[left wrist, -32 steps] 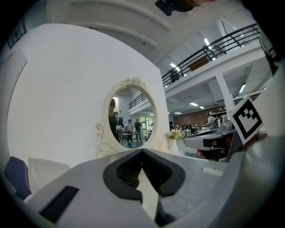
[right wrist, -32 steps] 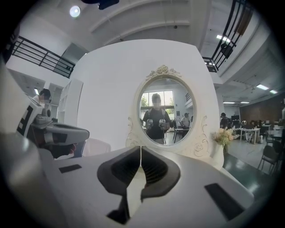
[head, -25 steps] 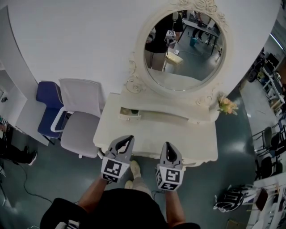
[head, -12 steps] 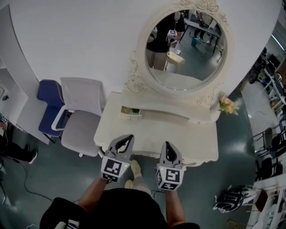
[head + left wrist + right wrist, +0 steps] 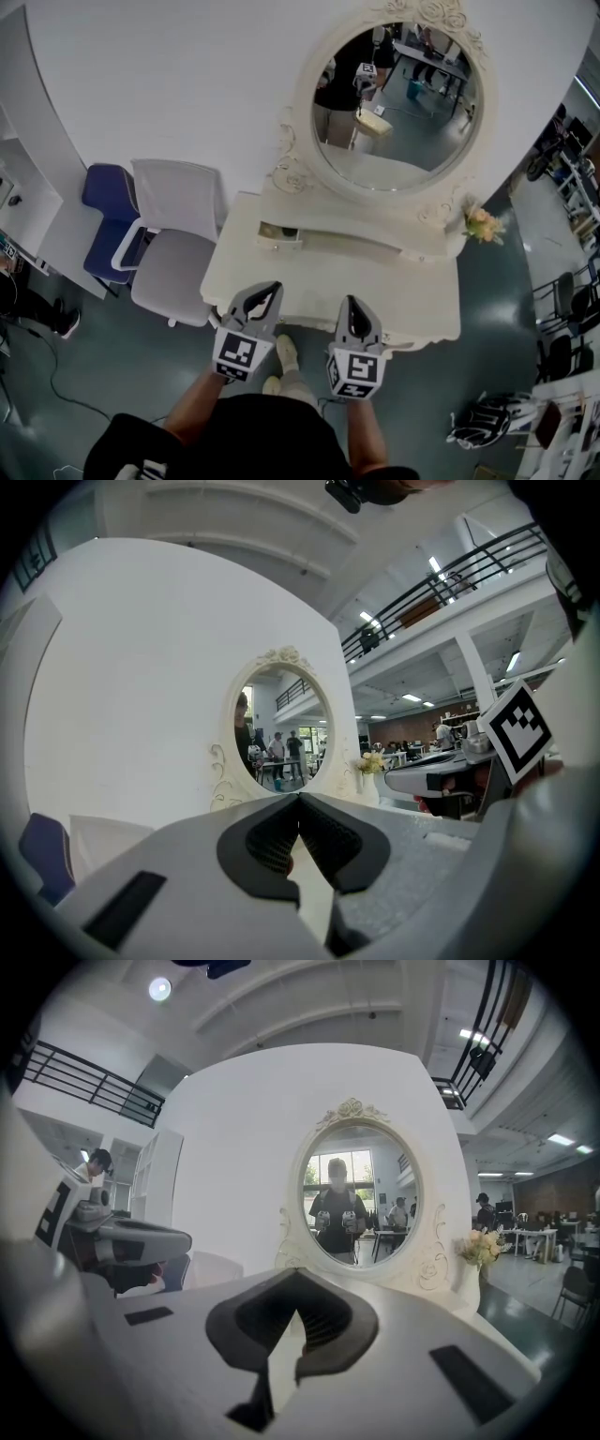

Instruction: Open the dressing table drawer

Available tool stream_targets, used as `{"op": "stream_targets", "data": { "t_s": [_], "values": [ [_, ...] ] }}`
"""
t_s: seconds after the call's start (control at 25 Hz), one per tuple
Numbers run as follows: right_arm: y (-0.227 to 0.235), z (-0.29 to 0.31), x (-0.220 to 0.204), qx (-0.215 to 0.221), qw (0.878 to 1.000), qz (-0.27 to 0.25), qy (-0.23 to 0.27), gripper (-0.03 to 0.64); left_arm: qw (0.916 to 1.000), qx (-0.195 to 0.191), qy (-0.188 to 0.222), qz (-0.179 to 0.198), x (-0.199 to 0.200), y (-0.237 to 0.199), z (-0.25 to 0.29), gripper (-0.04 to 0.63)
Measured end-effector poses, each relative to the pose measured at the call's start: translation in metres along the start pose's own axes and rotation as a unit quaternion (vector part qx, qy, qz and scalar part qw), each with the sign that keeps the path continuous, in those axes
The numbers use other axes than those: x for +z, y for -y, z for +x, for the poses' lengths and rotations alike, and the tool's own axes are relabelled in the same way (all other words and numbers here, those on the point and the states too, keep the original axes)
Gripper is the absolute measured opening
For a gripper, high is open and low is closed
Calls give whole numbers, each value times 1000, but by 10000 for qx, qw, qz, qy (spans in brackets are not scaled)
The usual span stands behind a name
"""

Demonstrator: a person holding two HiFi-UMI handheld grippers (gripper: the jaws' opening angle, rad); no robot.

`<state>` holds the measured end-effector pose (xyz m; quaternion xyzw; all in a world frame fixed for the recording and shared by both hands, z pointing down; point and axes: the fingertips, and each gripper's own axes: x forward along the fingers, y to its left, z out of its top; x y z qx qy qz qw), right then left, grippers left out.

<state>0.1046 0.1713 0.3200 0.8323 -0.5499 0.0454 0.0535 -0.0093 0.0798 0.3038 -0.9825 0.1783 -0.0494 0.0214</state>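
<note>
The cream dressing table (image 5: 375, 291) stands in front of me with its oval mirror (image 5: 398, 103). A small drawer (image 5: 279, 232) at the left of its raised shelf is pulled out a little, dark inside. My left gripper (image 5: 272, 289) and right gripper (image 5: 351, 302) hover side by side over the table's near edge, well short of the drawer. The left gripper (image 5: 299, 801) has its jaw tips touching with nothing between them. So does the right gripper (image 5: 293, 1279). The mirror (image 5: 359, 1194) reflects a person holding both grippers.
A white-grey chair (image 5: 173, 253) and a blue chair (image 5: 103, 216) stand left of the table. Flowers (image 5: 483, 225) sit at the table's back right corner. A bag (image 5: 483, 417) lies on the floor at the right. A shoe (image 5: 283, 354) shows under the table edge.
The head view has shifted slightly, so the table and mirror sit a little further right in the picture. Both grippers keep their place and stay shut.
</note>
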Motion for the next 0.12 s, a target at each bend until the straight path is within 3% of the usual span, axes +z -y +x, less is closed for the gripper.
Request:
{"op": "stream_targets", "data": {
  "t_s": [0.12],
  "values": [
    [-1,1,-2,19,10000,2,-1,-5,10000,1,4,6,0,0,-1,2]
  ]
}}
